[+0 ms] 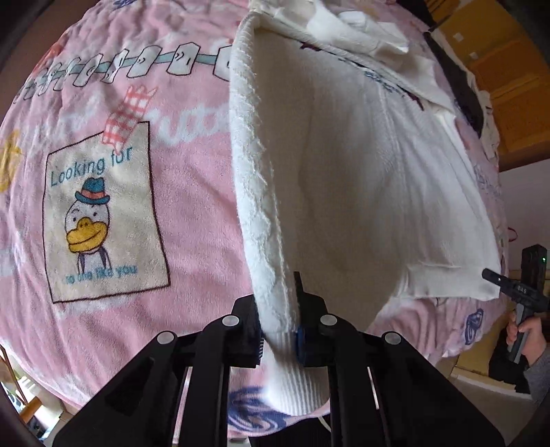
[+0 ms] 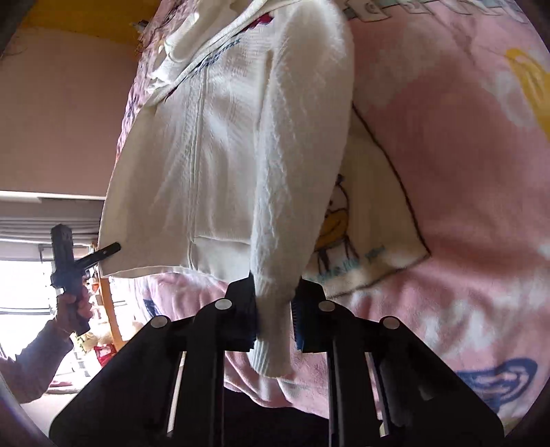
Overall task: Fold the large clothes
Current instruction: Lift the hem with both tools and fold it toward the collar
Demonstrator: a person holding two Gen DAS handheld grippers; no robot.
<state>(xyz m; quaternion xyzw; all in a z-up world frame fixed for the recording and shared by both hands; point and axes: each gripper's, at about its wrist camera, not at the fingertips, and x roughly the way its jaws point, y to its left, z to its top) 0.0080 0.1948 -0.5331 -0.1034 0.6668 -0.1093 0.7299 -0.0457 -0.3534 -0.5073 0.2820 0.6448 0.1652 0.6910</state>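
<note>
A white knitted zip sweater lies on a pink cartoon blanket. My left gripper is shut on the ribbed cuff of one sleeve and holds it lifted over the body. The right wrist view shows the same sweater, and my right gripper is shut on a ribbed sleeve cuff raised above the blanket. Each wrist view shows the other hand-held gripper by the hem corner, in the left wrist view and in the right wrist view.
The blanket bears a duck poster print. White cloths lie beyond the sweater's collar. Yellow-brown boxes stand at the far right. The bed edge drops off near the hem, with a window and floor clutter beyond.
</note>
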